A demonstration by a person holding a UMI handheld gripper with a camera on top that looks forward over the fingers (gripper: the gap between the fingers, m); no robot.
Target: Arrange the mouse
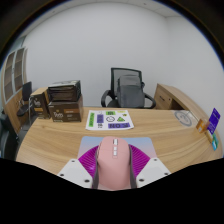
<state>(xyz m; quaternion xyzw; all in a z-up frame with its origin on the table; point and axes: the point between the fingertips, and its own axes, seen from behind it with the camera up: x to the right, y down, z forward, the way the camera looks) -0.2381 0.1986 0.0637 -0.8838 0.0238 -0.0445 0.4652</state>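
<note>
Gripper: fingers narrowly parted, both purple pads pressed against the pink mouse.
Mouse: pink, clamped between the fingers, above the grey mouse mat.
Desk: wooden; a sheet with green patches lay beyond the fingers.
Black boxes: stacked far left.
Office chair: behind the desk.

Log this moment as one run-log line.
tool: shut on pink mouse | mouse: held above wooden desk | ahead: sheet of stickers, black boxes, office chair
</note>
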